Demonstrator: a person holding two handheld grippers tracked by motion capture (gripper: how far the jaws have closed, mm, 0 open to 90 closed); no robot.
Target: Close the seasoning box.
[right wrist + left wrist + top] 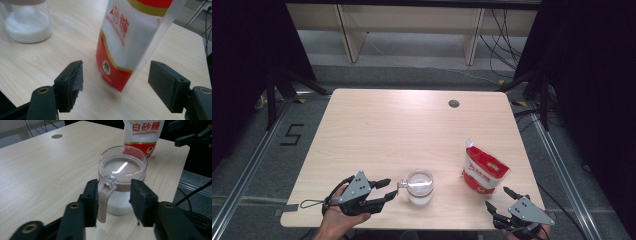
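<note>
A clear glass jar (pixel 419 186) with white sugar in it and a tan-rimmed lid stands near the table's front edge. Its tan handle (pixel 103 200) points toward my left gripper (pixel 390 188). In the left gripper view that gripper (pixel 113 202) is open, with the handle between its jaws; the left pad sits close beside the handle and the right pad stands apart. A red and white sugar bag (pixel 483 172) stands upright to the right of the jar. My right gripper (pixel 497 196) is open just in front of the bag (pixel 130 37), with nothing between its pads.
The light wooden table (pixel 402 125) has a round cable hole (pixel 454 103) near its far edge. Both grippers sit at the front edge. Black stands and cables flank the table on the floor, and shelving stands behind it.
</note>
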